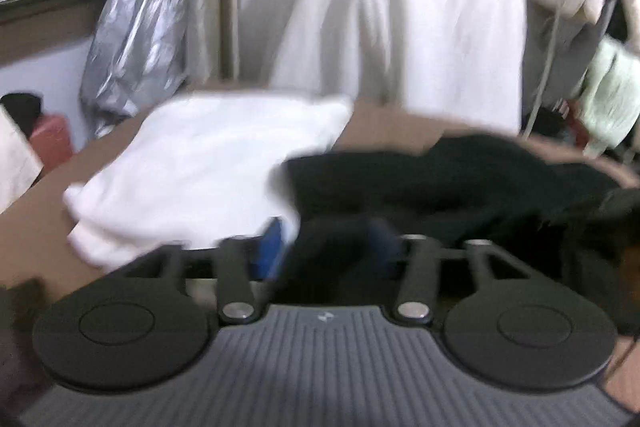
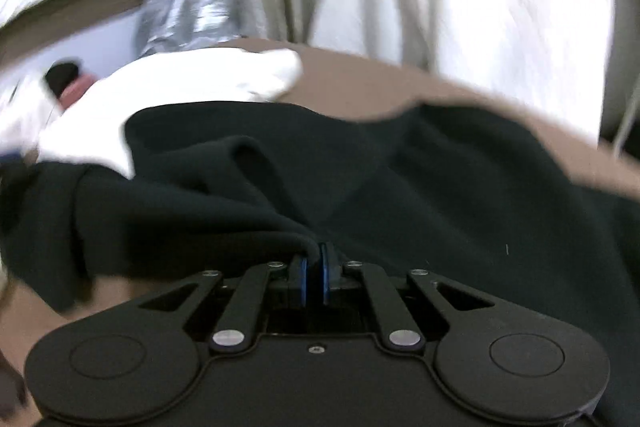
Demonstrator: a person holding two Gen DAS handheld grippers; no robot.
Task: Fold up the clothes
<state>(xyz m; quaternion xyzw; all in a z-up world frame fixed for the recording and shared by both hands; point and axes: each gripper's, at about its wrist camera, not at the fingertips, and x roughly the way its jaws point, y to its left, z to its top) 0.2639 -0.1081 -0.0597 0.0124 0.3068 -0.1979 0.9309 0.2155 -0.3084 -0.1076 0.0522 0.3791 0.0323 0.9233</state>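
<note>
While the right gripper (image 2: 313, 259) has its blue pads pressed together on a fold of the black garment (image 2: 360, 187), the left gripper (image 1: 326, 247) stands with its jaws apart, and blur hides whether any cloth lies between them. From the right wrist view the dark fabric bunches into a ridge running up and left from the pinched spot, and the rest of it spreads out flat across the brown surface (image 2: 360, 87). A white folded garment (image 2: 192, 79) lies beyond the black one, at its far left, with the black cloth overlapping its near edge. From the left wrist view the same white piece (image 1: 200, 155) sits to the left and the black garment (image 1: 440, 187) to the right, their edges meeting just ahead of the open jaws. Behind the surface hangs pale cloth (image 1: 400, 27), with a crinkled silver sheet (image 1: 136, 39) to its left. Both views are smeared by motion
</note>
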